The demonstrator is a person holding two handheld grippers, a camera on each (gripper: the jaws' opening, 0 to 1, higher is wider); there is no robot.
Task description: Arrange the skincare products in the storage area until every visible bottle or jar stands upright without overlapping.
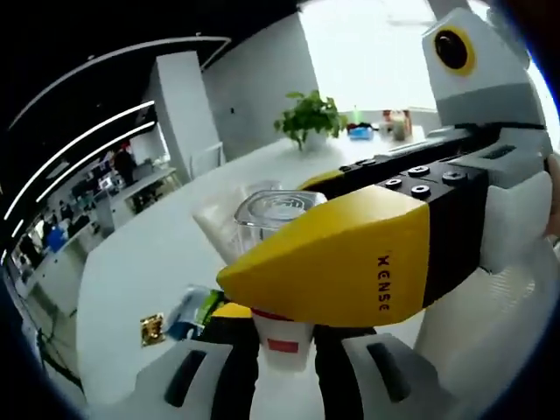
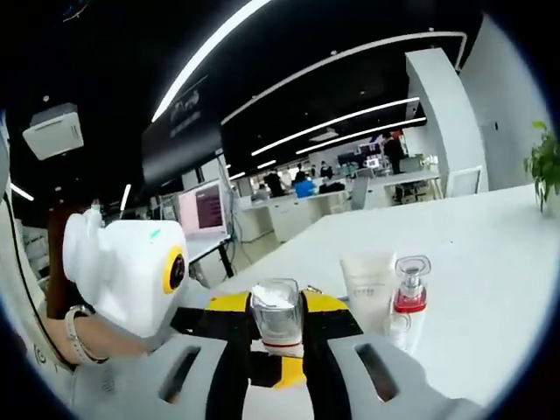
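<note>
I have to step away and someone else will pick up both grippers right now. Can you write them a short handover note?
Left gripper: jaws closed on a white bottle with a red band and a clear square cap.
Right gripper: the same bottle's clear cap sits between its jaws; whether it grips is unclear.
On the white table: a white tube and a red-collared pump bottle, both upright, close together.
Done: those two stand.
Left: set the held bottle down upright, clear of them.

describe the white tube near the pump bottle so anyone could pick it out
In the right gripper view, start at the long white table and find the cluster just right of the fingers. The white tube stands there, left of the pump bottle. It is plain, opaque and flat-topped, while its neighbour has a clear cap and red collar.
</note>
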